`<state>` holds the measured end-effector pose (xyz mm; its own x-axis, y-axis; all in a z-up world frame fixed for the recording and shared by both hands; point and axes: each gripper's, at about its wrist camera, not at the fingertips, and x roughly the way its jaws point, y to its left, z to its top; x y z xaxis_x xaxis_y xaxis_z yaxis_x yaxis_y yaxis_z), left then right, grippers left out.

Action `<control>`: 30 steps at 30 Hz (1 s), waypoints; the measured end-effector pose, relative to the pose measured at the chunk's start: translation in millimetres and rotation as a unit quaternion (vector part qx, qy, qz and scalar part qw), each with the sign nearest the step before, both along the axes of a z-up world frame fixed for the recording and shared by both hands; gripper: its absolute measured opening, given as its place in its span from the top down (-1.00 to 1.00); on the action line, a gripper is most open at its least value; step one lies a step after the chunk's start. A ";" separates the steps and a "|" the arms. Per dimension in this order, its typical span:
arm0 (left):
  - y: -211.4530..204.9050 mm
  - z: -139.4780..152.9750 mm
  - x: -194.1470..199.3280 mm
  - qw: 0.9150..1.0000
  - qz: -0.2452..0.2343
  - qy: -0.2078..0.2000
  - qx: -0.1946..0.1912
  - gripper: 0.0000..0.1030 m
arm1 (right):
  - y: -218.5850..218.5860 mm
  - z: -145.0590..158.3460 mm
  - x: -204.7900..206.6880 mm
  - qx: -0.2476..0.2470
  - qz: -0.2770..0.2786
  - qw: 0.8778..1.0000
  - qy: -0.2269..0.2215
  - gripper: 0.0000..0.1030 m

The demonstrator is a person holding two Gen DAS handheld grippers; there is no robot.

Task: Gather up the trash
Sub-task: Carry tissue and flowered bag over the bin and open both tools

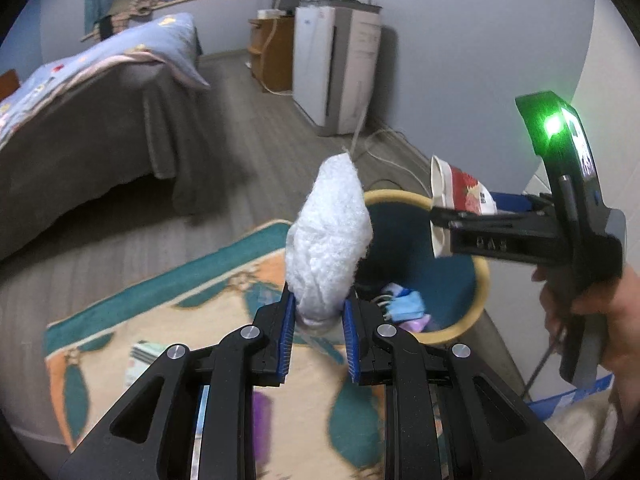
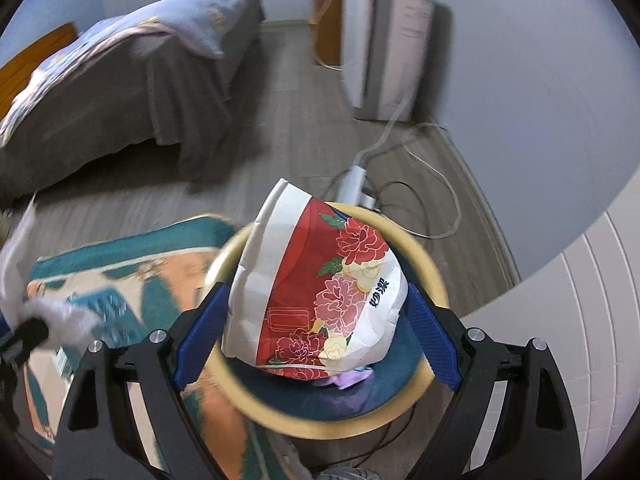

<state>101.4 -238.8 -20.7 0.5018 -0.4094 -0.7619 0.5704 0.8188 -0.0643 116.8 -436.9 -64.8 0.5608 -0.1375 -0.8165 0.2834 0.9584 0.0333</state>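
My left gripper (image 1: 320,320) is shut on a crumpled white tissue wad (image 1: 330,236), held up just left of the round teal bin (image 1: 468,280) with a cream rim. My right gripper (image 2: 316,320) is shut on a crushed red-and-white flowered paper pack (image 2: 320,288), held right above the bin (image 2: 424,264). In the left wrist view the right gripper (image 1: 440,216) shows over the bin with the pack (image 1: 460,190). Blue masks and purple wrappers (image 1: 404,304) lie inside the bin. The tissue shows blurred at the left edge of the right wrist view (image 2: 24,280).
A teal and orange rug (image 1: 168,320) with small litter on it lies left of the bin. A bed (image 1: 80,120) stands at the far left. A white appliance (image 1: 336,68) and loose cables with a power strip (image 2: 356,184) sit by the wall behind the bin.
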 end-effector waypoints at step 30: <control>-84.0 -13.3 44.8 0.999 -0.047 0.016 -0.008 0.50 | -67.7 -28.8 -5.5 0.128 -0.106 0.986 0.010 -0.69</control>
